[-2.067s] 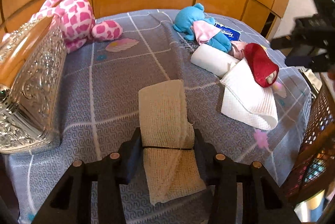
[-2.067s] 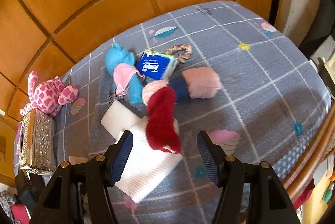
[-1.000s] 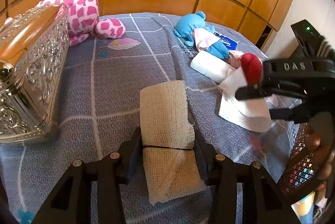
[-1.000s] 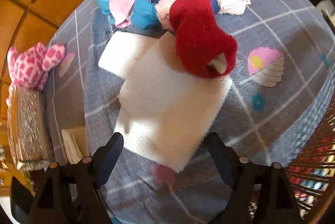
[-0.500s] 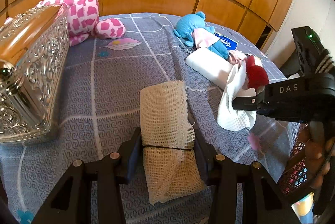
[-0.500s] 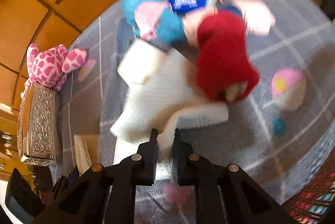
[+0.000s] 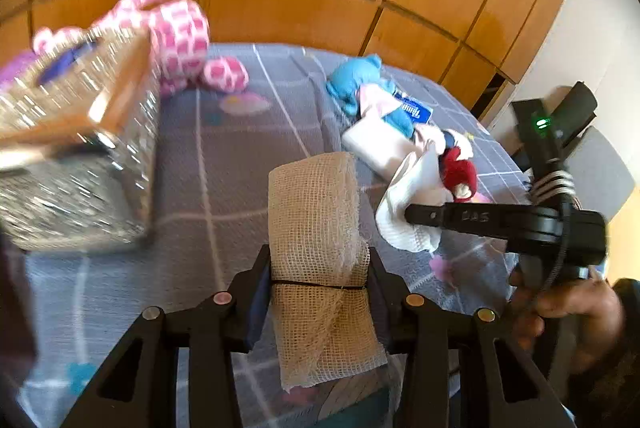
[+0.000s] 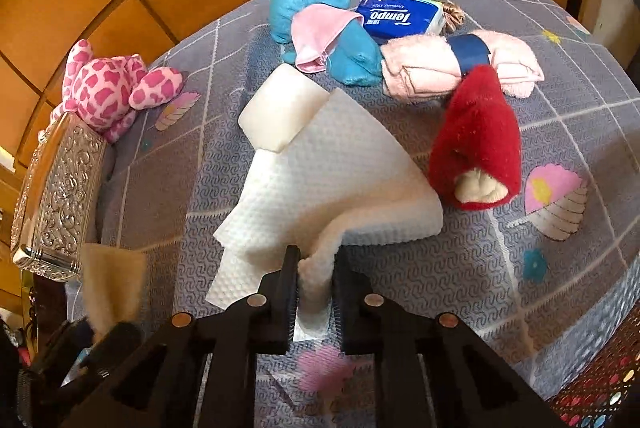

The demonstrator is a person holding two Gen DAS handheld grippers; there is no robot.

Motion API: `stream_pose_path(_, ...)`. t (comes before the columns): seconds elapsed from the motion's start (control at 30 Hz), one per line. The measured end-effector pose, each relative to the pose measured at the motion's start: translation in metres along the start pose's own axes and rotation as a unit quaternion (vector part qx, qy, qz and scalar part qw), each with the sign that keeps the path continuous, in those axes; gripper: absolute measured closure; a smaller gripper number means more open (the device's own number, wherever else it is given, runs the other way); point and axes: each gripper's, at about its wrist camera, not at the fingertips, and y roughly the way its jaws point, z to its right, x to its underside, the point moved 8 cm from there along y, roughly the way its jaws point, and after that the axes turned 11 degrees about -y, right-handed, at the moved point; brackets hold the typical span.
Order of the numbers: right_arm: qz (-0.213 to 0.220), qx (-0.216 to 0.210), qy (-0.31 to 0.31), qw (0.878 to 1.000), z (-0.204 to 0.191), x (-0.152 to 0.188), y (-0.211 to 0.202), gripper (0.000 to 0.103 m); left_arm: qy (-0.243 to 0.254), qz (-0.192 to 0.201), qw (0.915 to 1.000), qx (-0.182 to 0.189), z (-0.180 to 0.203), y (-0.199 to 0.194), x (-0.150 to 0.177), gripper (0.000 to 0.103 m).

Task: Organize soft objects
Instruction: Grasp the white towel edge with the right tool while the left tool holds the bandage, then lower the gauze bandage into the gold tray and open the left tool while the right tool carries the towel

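On the grey patterned bedspread (image 8: 500, 260), we had both grippers engaged with cloth items. We held the left gripper (image 7: 318, 278) clamped on a beige mesh cloth (image 7: 314, 212), bound by a thin black band, with its jaws closing slightly further on the roll; the cloth projected forward above the bedspread, near the ornate silver box (image 7: 80, 164). We held the right gripper (image 8: 314, 290) pinched almost fully together on a gathered corner of the white waffle towel (image 8: 340, 172), whose far edge lay against a white foam block (image 8: 280, 108) and just beside the red knitted hat (image 8: 476, 144).

We judged the step in hand to be the pick-up of two soft items at once (one per gripper), with neither yet delivered. The remaining items, namely a blue plush toy (image 8: 316, 12), a pink rolled towel (image 8: 452, 64), a tissue pack (image 8: 400, 16) and a pink spotted plush (image 8: 112, 84), lay unsorted.

We considered that the next move called for lifting the towel clear without dragging the hat or the foam block, since a single-corner grip would let the towel unfold and trail. We could not identify the destination, so placement stayed open
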Motion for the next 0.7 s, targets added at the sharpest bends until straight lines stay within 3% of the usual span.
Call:
stream_pose_path(0.17, 0.009, 0.006, -0.01, 1.0, 0.0, 0.0, -0.002, 0.09, -0.021, 0.047, 0.9987, 0.0, -0.014, -0.054, -0.018, 0.059)
stream_pose_path(0.27, 0.016, 0.009, -0.014, 1.0, -0.002, -0.002, 0.0, 0.09, -0.059, 0.085, 0.9946, -0.014, -0.042, -0.091, -0.032, 0.059)
stream_pose_path(0.4, 0.029, 0.003, -0.003, 1.0, 0.002, 0.0, -0.003, 0.091, -0.12, 0.125, 0.9828, -0.065, -0.097, -0.129, -0.045, 0.059)
stream_pose_path(0.5, 0.035, 0.003, 0.003, 0.999, 0.003, 0.0, -0.004, 0.092, -0.163, 0.152, 0.9667, -0.125, -0.151, -0.152, -0.049, 0.058)
stream_pose_path(0.6, 0.034, -0.007, 0.009, 0.999, 0.002, -0.002, -0.007, 0.093, -0.216, 0.165, 0.9439, -0.187, -0.212, -0.168, -0.047, 0.058)
stream_pose_path(0.7, 0.035, -0.015, 0.008, 0.999, -0.004, -0.004, -0.009, 0.093, -0.239, 0.174, 0.9238, -0.243, -0.265, -0.179, -0.048, 0.058)
